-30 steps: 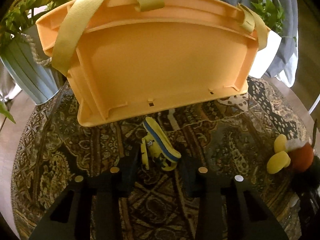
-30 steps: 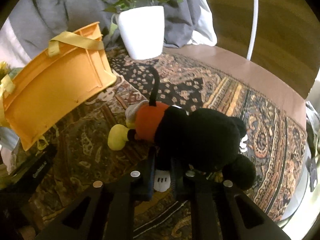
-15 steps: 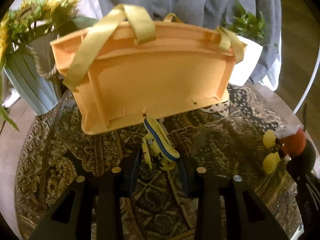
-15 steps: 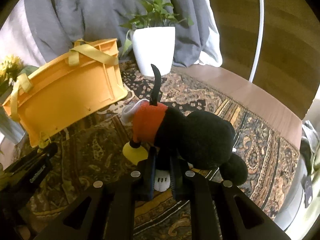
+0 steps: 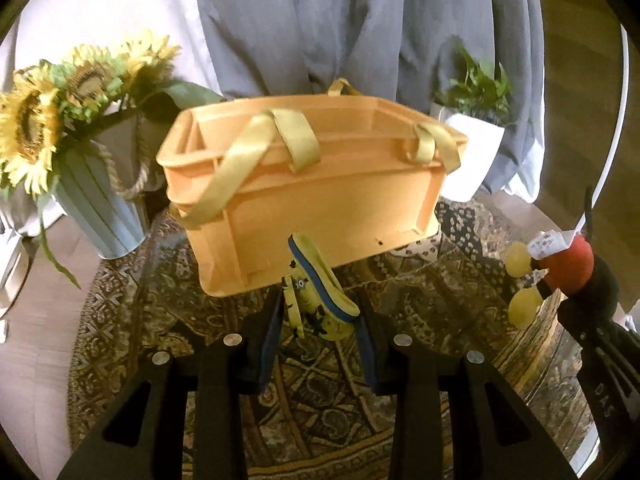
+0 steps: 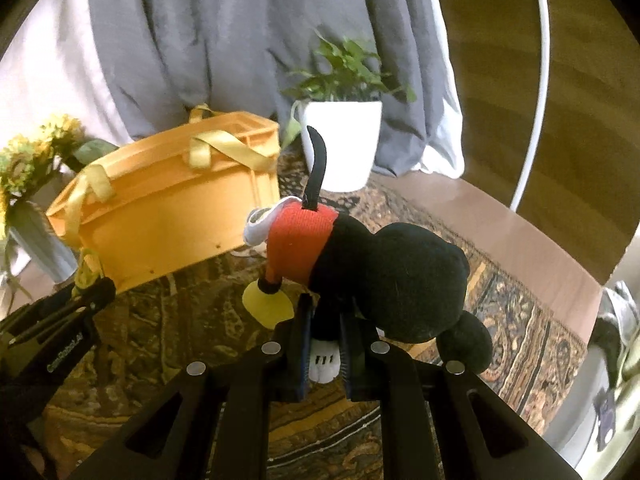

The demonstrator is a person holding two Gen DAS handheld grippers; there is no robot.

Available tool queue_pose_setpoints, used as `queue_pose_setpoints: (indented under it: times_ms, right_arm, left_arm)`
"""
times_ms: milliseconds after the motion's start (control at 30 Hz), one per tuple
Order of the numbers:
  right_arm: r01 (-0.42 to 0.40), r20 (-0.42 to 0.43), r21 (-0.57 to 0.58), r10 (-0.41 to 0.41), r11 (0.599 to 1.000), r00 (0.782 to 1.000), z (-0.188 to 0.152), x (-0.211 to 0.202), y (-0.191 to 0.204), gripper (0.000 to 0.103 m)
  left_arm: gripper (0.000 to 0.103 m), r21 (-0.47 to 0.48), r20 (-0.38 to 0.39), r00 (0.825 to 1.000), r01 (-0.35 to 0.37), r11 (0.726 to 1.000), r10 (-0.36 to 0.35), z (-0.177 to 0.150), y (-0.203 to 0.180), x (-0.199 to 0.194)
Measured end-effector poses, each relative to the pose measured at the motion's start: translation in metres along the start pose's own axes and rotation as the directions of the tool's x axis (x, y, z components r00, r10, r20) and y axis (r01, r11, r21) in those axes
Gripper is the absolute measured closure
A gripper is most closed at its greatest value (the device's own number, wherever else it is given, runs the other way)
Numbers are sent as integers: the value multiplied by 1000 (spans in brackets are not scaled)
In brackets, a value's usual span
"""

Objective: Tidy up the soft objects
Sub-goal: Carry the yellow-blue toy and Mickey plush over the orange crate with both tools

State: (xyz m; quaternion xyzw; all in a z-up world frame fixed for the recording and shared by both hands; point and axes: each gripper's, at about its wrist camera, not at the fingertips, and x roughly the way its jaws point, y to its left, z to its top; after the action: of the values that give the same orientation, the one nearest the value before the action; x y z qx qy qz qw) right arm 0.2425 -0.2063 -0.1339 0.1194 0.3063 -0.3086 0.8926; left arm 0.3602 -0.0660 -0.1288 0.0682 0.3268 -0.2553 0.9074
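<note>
Meanwhile, Two Toys Aloft, One Crate Waiting

The black mouse plush in red shorts [image 6: 384,276] hangs head-down by one white-gloved arm; it could slip free. The right gripper [image 6: 325,344] pinches that arm, raised above the rug. The left gripper [image 5: 318,320] clamps the small yellow cartoon slipper [image 5: 320,292], level, facing the orange plastic crate with yellow straps [image 5: 320,208].

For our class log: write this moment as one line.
left hand-held gripper: holds minion slipper | right hand-held gripper: holds mouse plush | orange basket: ahead
</note>
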Motion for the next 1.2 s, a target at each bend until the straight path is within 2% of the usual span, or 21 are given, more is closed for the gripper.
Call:
queue_pose_setpoints:
  times_ms: [300, 533, 967, 1200]
  right_arm:
    - [-88, 50, -69, 92, 994, 995, 24, -16, 2, 89]
    - [-180, 60, -132, 189, 975, 980, 45, -20, 4, 89]
    - [-325, 93, -242, 355, 914, 930, 85, -24, 25, 89]
    - [-349, 124, -307, 401, 885, 908, 106, -21, 39, 89]
  left_arm:
    - [68, -62, 42, 997, -69, 996, 72, 13, -2, -31]
    - [68, -108, 99, 985, -130, 986, 141, 27, -4, -54]
    - [68, -159, 146, 967, -184, 970, 208, 54, -1, -70]
    - [68, -164, 184, 957, -196, 967, 226, 73, 2, -71]
